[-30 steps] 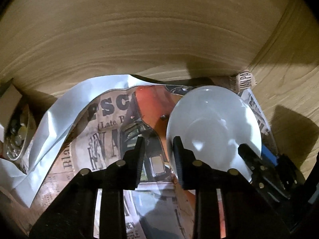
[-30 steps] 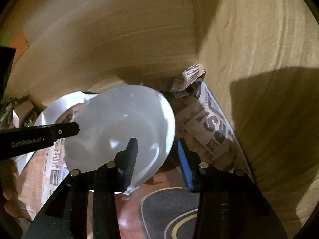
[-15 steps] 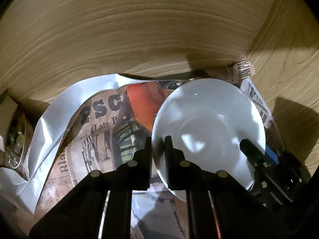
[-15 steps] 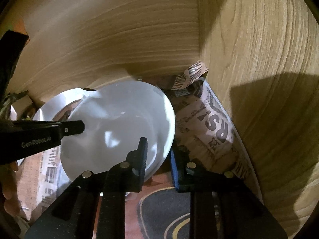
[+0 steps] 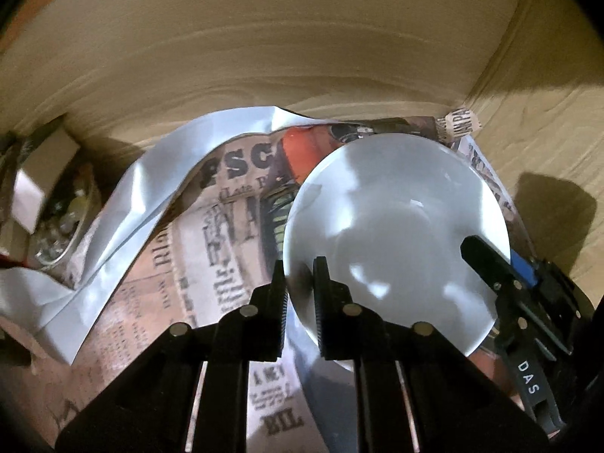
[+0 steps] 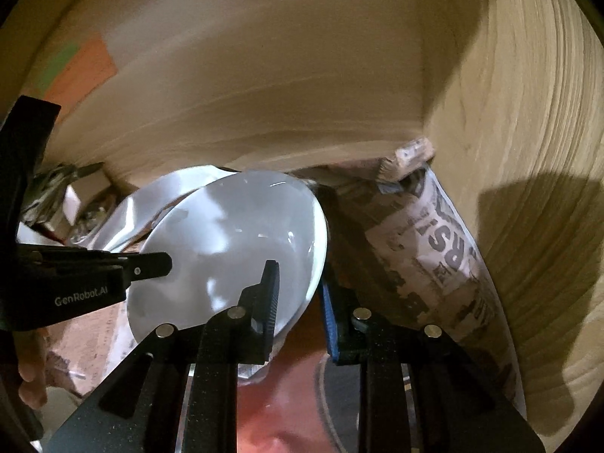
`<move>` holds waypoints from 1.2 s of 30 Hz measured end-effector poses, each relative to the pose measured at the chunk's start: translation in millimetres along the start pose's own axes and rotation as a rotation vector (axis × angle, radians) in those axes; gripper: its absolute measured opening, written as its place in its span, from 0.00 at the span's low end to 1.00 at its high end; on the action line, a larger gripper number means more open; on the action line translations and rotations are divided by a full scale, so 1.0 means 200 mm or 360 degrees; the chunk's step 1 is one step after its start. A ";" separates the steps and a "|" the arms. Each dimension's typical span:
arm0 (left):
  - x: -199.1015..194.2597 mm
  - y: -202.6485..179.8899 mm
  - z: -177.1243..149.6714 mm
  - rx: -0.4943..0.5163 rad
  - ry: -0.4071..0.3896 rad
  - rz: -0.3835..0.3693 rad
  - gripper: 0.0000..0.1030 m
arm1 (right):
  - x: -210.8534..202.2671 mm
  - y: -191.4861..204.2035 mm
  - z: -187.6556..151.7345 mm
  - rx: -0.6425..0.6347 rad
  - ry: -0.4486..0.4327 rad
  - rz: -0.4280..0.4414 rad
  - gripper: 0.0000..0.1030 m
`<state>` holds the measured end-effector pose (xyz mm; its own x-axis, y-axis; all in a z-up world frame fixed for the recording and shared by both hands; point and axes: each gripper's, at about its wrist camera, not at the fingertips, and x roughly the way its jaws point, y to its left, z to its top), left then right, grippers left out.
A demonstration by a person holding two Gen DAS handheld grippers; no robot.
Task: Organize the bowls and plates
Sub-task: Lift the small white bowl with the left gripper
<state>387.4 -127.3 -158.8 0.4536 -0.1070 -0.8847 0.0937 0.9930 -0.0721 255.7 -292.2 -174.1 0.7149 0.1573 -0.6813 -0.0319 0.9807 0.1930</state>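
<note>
Both grippers clamp one white plate (image 5: 396, 226): left gripper (image 5: 300, 275) on its near-left rim, right gripper (image 6: 298, 283) on the opposite edge, plate tilted over the newspaper lining (image 5: 226, 226) between them.

Crumpled newspaper (image 5: 211, 249), wooden cabinet wall (image 6: 528, 151)
</note>
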 end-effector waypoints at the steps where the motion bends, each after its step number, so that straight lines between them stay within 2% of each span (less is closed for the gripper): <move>1: -0.03 0.01 -0.01 -0.0008 -0.0016 -0.0005 0.12 | -0.02 0.02 0.00 -0.0012 -0.0014 0.0007 0.19; 6: -0.17 0.05 -0.07 -0.0026 -0.0112 -0.0001 0.12 | -0.11 0.10 0.00 -0.0046 -0.0112 0.0040 0.19; 11: -0.28 0.12 -0.17 -0.0071 -0.0151 -0.0041 0.12 | -0.20 0.18 -0.01 -0.0092 -0.0161 0.0090 0.19; 22: -0.52 0.28 -0.39 -0.0076 -0.0309 -0.0013 0.12 | -0.32 0.38 -0.07 -0.0205 -0.0221 0.0146 0.19; 36: -0.78 0.52 -0.70 -0.0128 -0.0419 -0.0012 0.11 | -0.47 0.66 -0.19 -0.0241 -0.0258 0.0254 0.19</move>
<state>202.1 -0.3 -92.8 0.6689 -0.1132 -0.7346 0.0319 0.9918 -0.1237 157.0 -173.5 -111.4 0.7947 0.3023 -0.5264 -0.2483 0.9532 0.1726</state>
